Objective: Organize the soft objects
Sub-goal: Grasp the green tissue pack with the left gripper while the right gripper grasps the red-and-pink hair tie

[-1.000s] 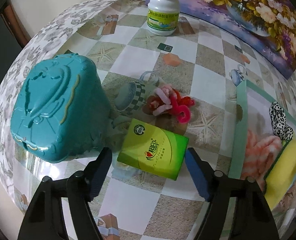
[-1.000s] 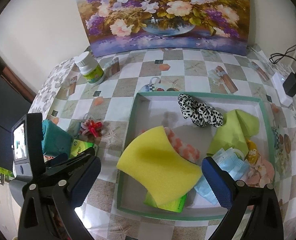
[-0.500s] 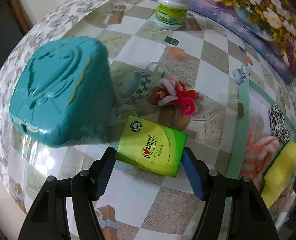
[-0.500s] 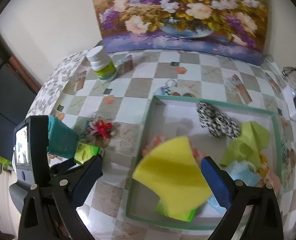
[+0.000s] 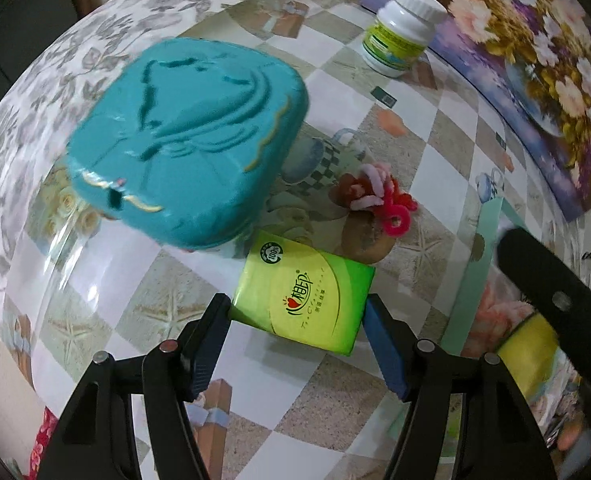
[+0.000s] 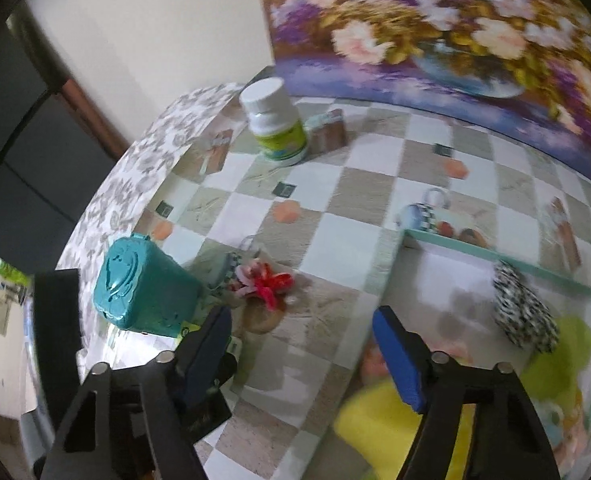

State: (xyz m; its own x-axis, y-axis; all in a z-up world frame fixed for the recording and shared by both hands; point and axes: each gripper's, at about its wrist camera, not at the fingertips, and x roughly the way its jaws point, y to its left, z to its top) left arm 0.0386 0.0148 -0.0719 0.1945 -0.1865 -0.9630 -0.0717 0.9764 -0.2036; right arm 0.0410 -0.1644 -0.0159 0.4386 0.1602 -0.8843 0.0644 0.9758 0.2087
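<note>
A green tissue pack point(image 5: 303, 292) lies flat on the checked tablecloth. My left gripper point(image 5: 295, 314) is shut on it, one blue pad against each short side. My right gripper point(image 6: 299, 312) hangs over bare tablecloth beside the tray's left rim; its jaws are closing with nothing between them. A red and pink pipe-cleaner flower point(image 6: 267, 284) lies just beyond it, and in the left wrist view this flower point(image 5: 379, 196) sits right behind the pack. The teal-rimmed tray point(image 6: 535, 268) holds a yellow sponge point(image 6: 375, 420), a leopard-print scrunchie point(image 6: 523, 312) and a green cloth point(image 6: 567, 352).
A teal lidded box point(image 5: 187, 140) stands close to the left of the pack. A white bottle with a green label point(image 5: 399, 36) stands at the back beside a flower painting point(image 5: 535, 60). The table edge curves round behind the box on the left.
My left jaws narrowed onto the tissue pack and the view rolled. My right gripper swung left from above the tray and the sponge to the table near the flower, and its jaws narrowed.
</note>
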